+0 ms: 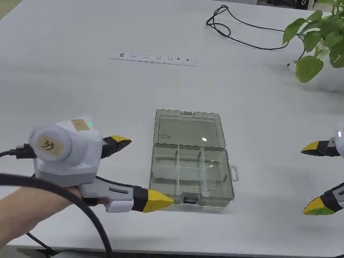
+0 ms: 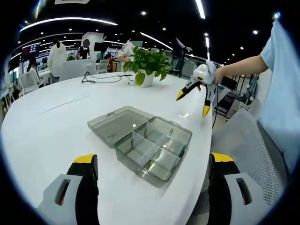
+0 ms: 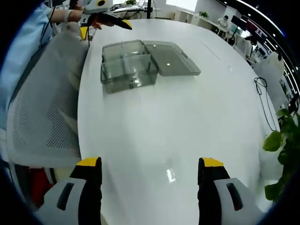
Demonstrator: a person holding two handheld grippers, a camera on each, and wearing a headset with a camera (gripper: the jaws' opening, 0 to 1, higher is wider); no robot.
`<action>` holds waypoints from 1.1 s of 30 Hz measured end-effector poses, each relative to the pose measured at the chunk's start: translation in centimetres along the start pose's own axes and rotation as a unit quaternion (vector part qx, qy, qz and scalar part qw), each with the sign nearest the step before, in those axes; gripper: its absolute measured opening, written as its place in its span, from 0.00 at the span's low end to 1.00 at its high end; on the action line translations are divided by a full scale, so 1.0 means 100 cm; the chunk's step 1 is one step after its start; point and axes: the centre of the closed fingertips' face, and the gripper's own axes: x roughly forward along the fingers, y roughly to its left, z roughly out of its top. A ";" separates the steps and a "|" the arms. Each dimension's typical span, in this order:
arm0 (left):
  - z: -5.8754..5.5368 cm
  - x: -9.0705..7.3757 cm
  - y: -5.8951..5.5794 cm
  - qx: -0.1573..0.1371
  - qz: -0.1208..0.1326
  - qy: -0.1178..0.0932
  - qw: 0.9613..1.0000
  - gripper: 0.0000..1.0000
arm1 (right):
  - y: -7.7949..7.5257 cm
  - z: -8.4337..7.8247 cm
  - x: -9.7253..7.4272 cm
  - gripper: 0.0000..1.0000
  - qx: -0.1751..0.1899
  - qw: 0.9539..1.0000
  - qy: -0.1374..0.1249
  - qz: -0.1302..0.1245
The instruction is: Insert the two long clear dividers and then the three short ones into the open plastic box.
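Note:
The open smoke-clear plastic box (image 1: pixel 232 185) lies near the table's front edge, its lid (image 1: pixel 188 130) flat behind it. Clear dividers (image 1: pixel 200 163) stand inside and split it into compartments. My left gripper (image 1: pixel 141 171) is open just left of the box, holding nothing. At the right edge my right gripper (image 1: pixel 316 177) is open and well clear of the box. In the left gripper view the box (image 2: pixel 126 150) sits just ahead of the open left gripper (image 2: pixel 152 161), with the right gripper (image 2: pixel 193 104) beyond. The right gripper view has the box (image 3: pixel 108 76) far ahead of the right gripper (image 3: pixel 150 164).
A white power strip (image 1: pixel 153 58) lies at the back of the table, a black cable (image 1: pixel 236 27) beyond it. A potted plant (image 1: pixel 317 37) stands at the back right. A grey mesh chair (image 3: pixel 42 108) sits at the table's front edge.

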 end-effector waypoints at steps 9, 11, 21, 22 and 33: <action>-0.001 -0.003 -0.001 0.000 0.003 0.003 1.000 1.00 | -0.018 -0.024 0.009 0.65 -0.021 0.999 0.043 0.006; -0.001 -0.005 0.000 0.000 0.005 0.004 1.000 1.00 | -0.018 -0.023 0.011 0.61 -0.028 0.999 0.046 0.008; -0.004 -0.009 0.001 -0.002 0.008 0.012 1.000 0.98 | -0.014 -0.025 0.021 0.47 -0.037 0.997 0.065 0.033; -0.004 -0.009 0.001 -0.002 0.008 0.013 1.000 0.98 | -0.014 -0.028 0.021 0.47 -0.046 0.996 0.073 0.033; -0.006 -0.005 0.002 -0.006 0.004 0.015 1.000 0.97 | -0.010 -0.028 0.025 0.40 -0.062 0.993 0.085 0.053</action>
